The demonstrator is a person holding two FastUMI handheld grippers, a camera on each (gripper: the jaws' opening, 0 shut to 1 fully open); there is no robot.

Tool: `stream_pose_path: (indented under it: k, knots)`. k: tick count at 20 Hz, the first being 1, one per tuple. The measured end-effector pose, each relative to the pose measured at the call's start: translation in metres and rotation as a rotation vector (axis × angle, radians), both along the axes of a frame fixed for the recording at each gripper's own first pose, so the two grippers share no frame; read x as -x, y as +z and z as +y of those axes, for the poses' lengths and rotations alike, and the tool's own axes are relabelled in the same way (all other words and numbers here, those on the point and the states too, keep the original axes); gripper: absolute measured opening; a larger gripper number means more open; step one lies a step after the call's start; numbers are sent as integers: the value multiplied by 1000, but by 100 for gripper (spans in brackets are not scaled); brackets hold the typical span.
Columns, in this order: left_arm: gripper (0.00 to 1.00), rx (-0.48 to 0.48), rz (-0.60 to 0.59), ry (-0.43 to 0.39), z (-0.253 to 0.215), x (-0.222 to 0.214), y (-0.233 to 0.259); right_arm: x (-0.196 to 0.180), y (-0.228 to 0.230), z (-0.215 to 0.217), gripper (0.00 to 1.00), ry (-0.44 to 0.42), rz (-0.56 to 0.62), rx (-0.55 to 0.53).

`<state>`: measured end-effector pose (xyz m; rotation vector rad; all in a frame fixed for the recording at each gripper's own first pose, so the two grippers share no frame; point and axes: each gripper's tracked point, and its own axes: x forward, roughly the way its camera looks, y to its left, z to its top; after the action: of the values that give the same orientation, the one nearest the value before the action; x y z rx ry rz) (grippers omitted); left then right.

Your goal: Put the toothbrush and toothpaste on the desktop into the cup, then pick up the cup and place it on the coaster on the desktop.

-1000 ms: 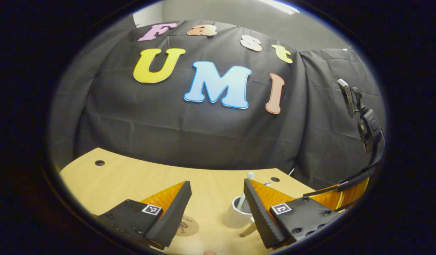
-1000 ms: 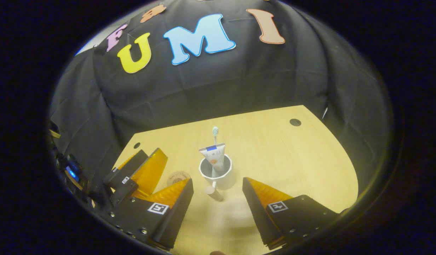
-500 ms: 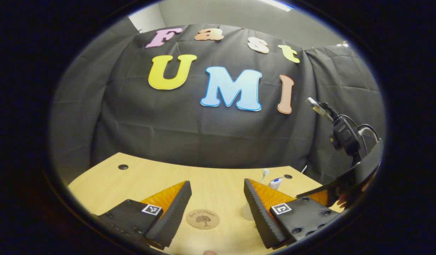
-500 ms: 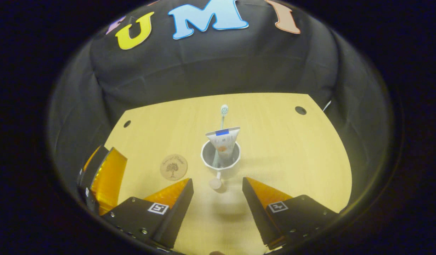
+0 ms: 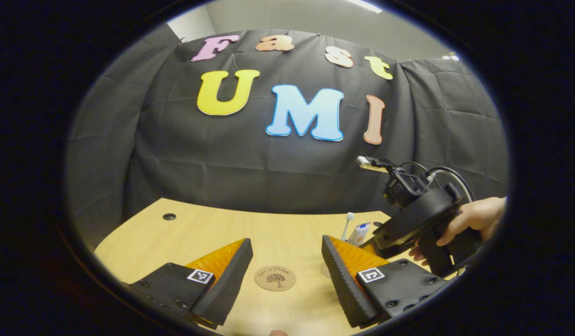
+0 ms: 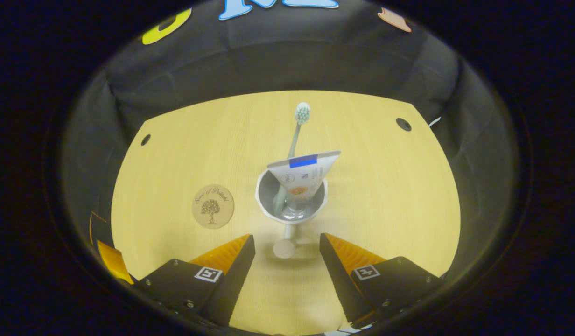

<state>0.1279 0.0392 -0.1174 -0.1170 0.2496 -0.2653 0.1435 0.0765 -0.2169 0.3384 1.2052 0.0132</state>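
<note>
So toothbrush [image 6: 294,135] and toothpaste [image 6: 302,175] already in cup [image 6: 291,205], mid-table; coaster [image 6: 213,206] bare. Right hand-held gripper [image 6: 287,249] open, empty, nearing cup; left hand-held gripper [image 5: 286,261] open too.

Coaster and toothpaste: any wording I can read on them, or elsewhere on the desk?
Nothing can be quoted.
coaster: script line above a tree drawing, too small to read.
toothpaste: small print below a blue band, too blurred.
right gripper: square coded markers, no words.

One cup [image 6: 291,201], one toothbrush [image 6: 297,130], one toothpaste [image 6: 302,175], one coaster [image 6: 213,206]
</note>
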Motion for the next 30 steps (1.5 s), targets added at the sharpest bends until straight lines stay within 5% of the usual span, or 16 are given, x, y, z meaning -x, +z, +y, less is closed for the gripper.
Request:
stream_pose_path:
  k: [10,13,14,16,18,30]
  knots:
    - [99,37,62,32,17,5,-19,-13,-36,9,82,57,121,13]
    - [96,35,71,45,22,6,-21,-13,-44,6,72,72,141,41]
    - [99,34,72,48,23,6,-22,-12,-46,5,60,75,146,39]
    - [99,33,74,53,24,6,-23,-10,-50,7,57,86,162,26]
    - [96,28,77,57,26,9,-24,-8,-52,10,31,55,177,8]
    - [96,15,79,104,45,22,-27,-21,-23,47,24,117,68,-36]
